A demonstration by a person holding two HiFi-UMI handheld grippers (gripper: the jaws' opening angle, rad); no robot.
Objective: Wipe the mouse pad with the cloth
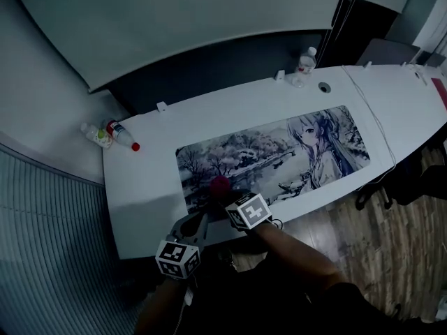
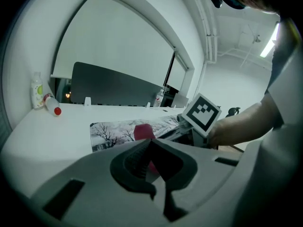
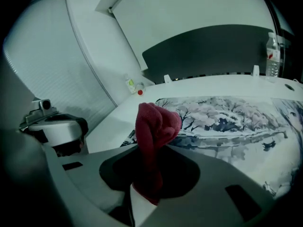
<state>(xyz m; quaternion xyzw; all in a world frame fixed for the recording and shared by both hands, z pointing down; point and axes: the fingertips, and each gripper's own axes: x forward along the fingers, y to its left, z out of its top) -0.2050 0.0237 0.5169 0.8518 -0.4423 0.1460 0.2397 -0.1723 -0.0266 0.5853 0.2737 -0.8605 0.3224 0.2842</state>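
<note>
A long mouse pad (image 1: 279, 155) printed with snowy trees and an anime figure lies on the white table (image 1: 147, 180). My right gripper (image 1: 222, 190) is shut on a bunched dark red cloth (image 3: 154, 131), which rests on the pad's near left corner (image 3: 189, 122). The cloth (image 1: 220, 184) shows as a small red lump in the head view and also in the left gripper view as the cloth (image 2: 143, 131). My left gripper (image 1: 200, 223) hangs just off the table's front edge, to the left of the right one, its jaws closed with nothing between them.
Two bottles (image 1: 112, 134), one with a red cap, lie at the table's far left corner. A clear water bottle (image 1: 304, 65) stands at the back edge. A white cable (image 1: 374, 117) runs past the pad's right end. Wooden floor (image 1: 391, 243) lies to the right.
</note>
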